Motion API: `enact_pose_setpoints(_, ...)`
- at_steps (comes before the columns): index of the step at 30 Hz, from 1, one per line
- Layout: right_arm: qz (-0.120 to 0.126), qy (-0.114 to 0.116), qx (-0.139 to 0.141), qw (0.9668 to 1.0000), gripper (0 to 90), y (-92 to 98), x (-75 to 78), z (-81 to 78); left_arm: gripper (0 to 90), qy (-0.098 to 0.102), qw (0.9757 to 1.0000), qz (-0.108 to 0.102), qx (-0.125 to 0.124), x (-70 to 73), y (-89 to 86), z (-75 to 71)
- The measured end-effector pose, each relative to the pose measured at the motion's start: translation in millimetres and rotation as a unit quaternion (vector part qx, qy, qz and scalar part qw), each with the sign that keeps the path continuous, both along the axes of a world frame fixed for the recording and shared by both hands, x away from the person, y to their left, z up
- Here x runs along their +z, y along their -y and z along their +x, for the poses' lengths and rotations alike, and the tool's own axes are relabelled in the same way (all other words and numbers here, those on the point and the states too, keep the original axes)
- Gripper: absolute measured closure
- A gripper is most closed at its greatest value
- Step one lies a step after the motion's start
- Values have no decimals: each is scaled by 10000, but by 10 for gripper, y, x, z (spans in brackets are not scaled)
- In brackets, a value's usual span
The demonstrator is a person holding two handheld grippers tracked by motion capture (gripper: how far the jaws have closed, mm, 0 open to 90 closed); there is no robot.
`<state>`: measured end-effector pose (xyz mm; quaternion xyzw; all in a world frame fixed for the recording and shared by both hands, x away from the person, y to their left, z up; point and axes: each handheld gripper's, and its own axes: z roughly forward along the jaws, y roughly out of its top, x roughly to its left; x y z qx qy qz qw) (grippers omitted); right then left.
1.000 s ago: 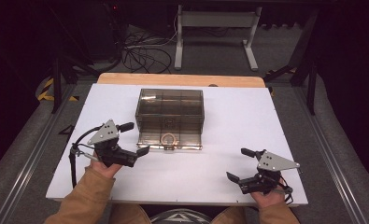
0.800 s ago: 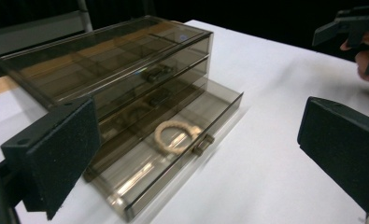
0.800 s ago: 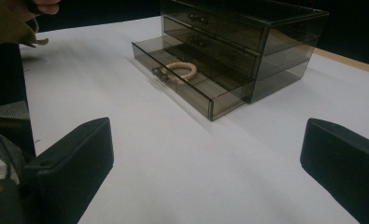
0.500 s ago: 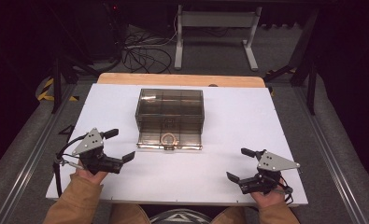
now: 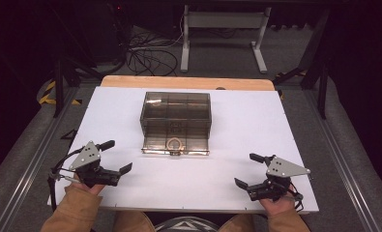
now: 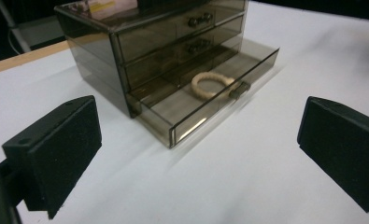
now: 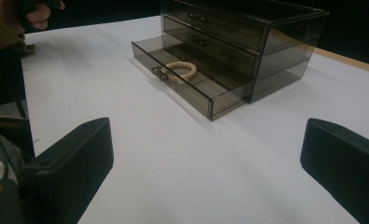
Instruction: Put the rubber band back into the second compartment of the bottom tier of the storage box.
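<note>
Your left gripper [image 5: 116, 157] sits low at the lower left of the high view, over the white table top [image 5: 256, 121], jaws spread wide with nothing between them. Your right gripper [image 5: 249, 170] sits at the lower right, near the table's front edge, jaws likewise spread and empty. Both are well apart from the smoked-plastic drawer box [image 5: 175, 110], which stands at centre frame, slightly toward the far side of the table. Its bottom drawer [image 5: 176, 144] is pulled out toward you; the drawers above it are pushed in. A cream braided ring [image 5: 174, 143] lies flat in the open drawer, just behind the drawer's front wall near the knob. In the left gripper view the box stands in the upper middle, with the ring [image 6: 212, 85] in the open drawer [image 6: 205, 95]. In the right gripper view your other hand [image 7: 37, 13] shows at the upper left corner, the box [image 7: 238, 42] at upper centre.
</note>
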<state>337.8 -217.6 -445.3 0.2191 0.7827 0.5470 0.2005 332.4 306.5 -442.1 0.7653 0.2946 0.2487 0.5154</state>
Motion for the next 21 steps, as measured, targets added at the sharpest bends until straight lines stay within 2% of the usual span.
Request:
enact_pose_setpoints(2,-8,-5,-1,10000,32,-1,-2,2,5,-5,10000,20,-13,-31,-20,-9)
enact_pose_setpoints(7,-10,-14,-15,10000,32,-2,-4,3,3,-137,9998,-131,-12,-130,-63,-56)
enact_pose_setpoints(11,-20,-22,-11,10000,32,-10,-7,4,3,-200,9988,-449,4,-188,-114,-74)
enact_pose_setpoints(13,-30,-14,-14,10000,32,-12,-6,4,3,-172,9987,-469,51,-197,-131,-79)
enact_pose_setpoints(21,-44,-27,-14,10000,32,-19,-11,27,4,-105,9998,-134,103,-169,-112,-91)
